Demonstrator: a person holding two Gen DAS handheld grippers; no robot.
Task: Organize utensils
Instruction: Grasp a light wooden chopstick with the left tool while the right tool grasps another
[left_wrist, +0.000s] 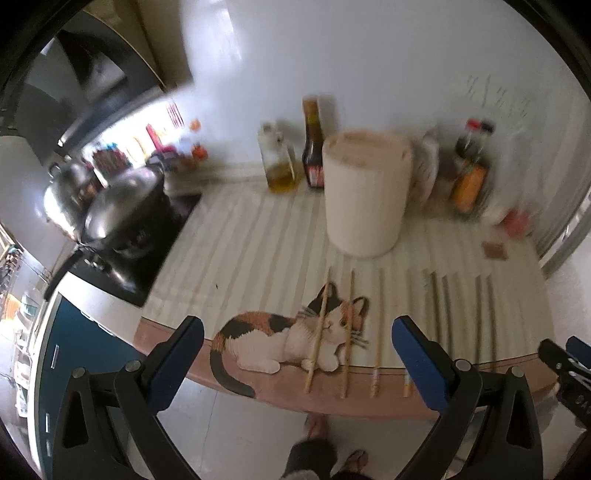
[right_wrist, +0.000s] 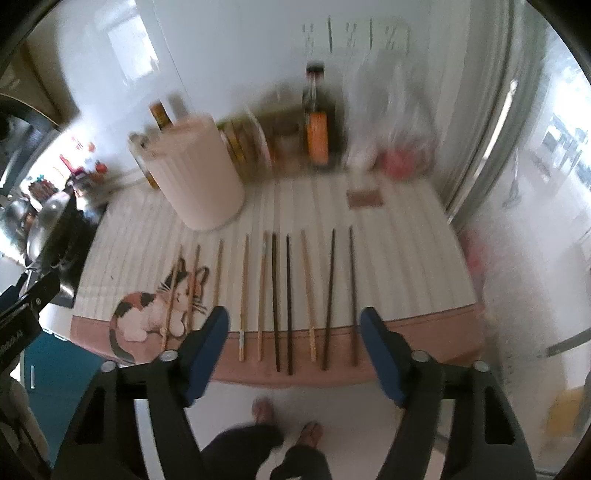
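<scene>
Several chopsticks, light wood (right_wrist: 243, 295) and dark (right_wrist: 275, 295), lie side by side in a row on a striped mat (right_wrist: 406, 258) with a cat picture (left_wrist: 280, 332). Two light chopsticks (left_wrist: 319, 328) cross the cat. A cream ribbed cylindrical holder (left_wrist: 364, 192) (right_wrist: 195, 177) stands upright behind the row. My left gripper (left_wrist: 297, 325) hovers open above the mat's front edge over the cat, holding nothing. My right gripper (right_wrist: 295, 312) is open above the near ends of the middle chopsticks, apart from them, with nothing gripped.
A stove with steel pots (left_wrist: 122, 206) sits at the left. Sauce and oil bottles (left_wrist: 314, 147) (right_wrist: 317, 122) and a plastic bag (right_wrist: 399, 129) line the wall. A steel pipe (right_wrist: 480, 147) rises on the right. A person's feet (right_wrist: 288, 424) stand below the counter edge.
</scene>
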